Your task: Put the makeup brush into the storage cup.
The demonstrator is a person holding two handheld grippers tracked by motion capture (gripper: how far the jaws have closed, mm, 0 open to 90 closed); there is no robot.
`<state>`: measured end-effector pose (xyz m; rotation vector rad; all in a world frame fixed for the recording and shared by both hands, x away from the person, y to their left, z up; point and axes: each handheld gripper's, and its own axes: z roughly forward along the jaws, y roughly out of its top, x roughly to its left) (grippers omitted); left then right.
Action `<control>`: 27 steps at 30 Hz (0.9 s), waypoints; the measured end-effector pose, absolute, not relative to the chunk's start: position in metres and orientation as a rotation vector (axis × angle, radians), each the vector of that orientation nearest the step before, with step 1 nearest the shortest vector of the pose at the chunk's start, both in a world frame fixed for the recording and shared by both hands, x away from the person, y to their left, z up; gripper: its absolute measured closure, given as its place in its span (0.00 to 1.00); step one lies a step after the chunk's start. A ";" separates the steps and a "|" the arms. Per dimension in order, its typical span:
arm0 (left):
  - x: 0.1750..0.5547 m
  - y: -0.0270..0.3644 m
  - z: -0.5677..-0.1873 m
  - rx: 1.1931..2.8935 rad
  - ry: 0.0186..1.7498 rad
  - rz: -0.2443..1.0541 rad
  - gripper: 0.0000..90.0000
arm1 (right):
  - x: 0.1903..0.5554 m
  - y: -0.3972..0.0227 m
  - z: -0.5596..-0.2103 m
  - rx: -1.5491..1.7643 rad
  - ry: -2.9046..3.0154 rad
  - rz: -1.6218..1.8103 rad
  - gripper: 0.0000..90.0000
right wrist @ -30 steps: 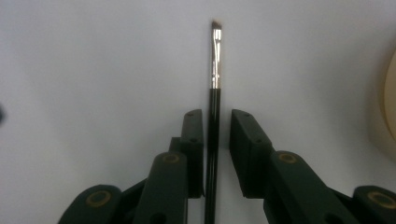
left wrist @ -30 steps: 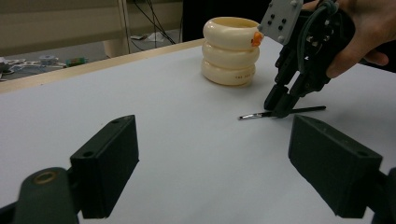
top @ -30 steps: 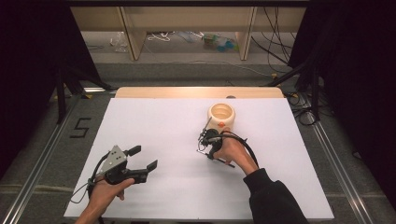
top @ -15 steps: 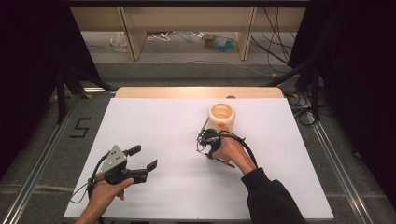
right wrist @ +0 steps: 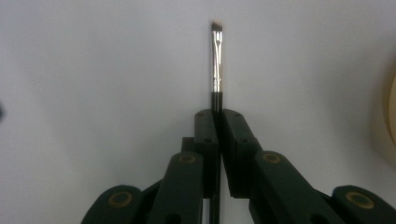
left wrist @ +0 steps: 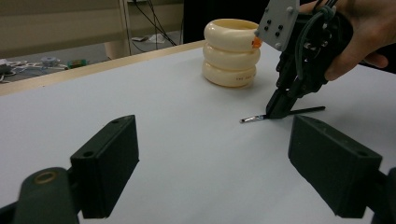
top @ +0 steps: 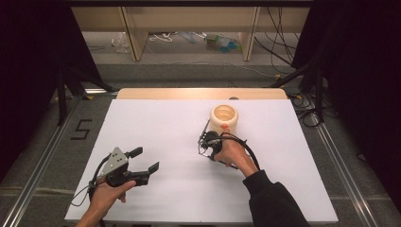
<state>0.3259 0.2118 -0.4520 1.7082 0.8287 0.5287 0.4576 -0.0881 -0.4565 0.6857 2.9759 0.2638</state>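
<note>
Brush [right wrist: 216, 65] handle sits pinched between the closed jaws of my right gripper [right wrist: 217, 114], and in the right gripper view its long axis runs straight out ahead of the jaws, silver ferrule and small angled bristle tip leading. From the left gripper view the brush [left wrist: 280, 114] lies nearly flat along the white table [left wrist: 163, 140], tip very close to the surface, whether touching I cannot tell, and the bare tail of the handle sticks out the far side of the right gripper [left wrist: 280, 109].

My left gripper [top: 142, 171] rests low at the near left of the table, jaws spread wide with nothing between them, well apart from the brush. So the right hand [top: 234, 153] is the one that counts here.

Beyond it stands the cream ribbed holder [top: 224, 118], upright, mouth open to the top, just past my right gripper [top: 204, 142] and a little to its right in the high view. The brush [top: 205, 132] points roughly up the table beside the holder, not at its mouth.

My judgement: if the brush is bound for the holder, its lying axis has to be swung up toward vertical and carried over the rim, and the holder looks light enough to tip if clipped.
</note>
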 end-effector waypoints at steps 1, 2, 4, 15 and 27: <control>0.326 0.212 -0.452 1.701 0.834 0.527 0.18 | 0.458 -0.088 -0.456 0.689 2.981 0.262 0.95; 0.326 0.212 -0.452 1.701 0.834 0.527 0.18 | 0.458 -0.088 -0.456 0.689 2.981 0.262 0.95; 0.326 0.212 -0.452 1.707 0.830 0.530 0.18 | 0.457 -0.087 -0.457 0.688 2.981 0.261 0.95; 0.326 0.212 -0.452 1.710 0.825 0.532 0.18 | 0.457 -0.090 -0.452 0.650 2.963 0.287 0.95; 0.326 0.211 -0.452 1.708 0.827 0.532 0.18 | 0.451 -0.105 -0.410 0.637 2.845 0.609 0.95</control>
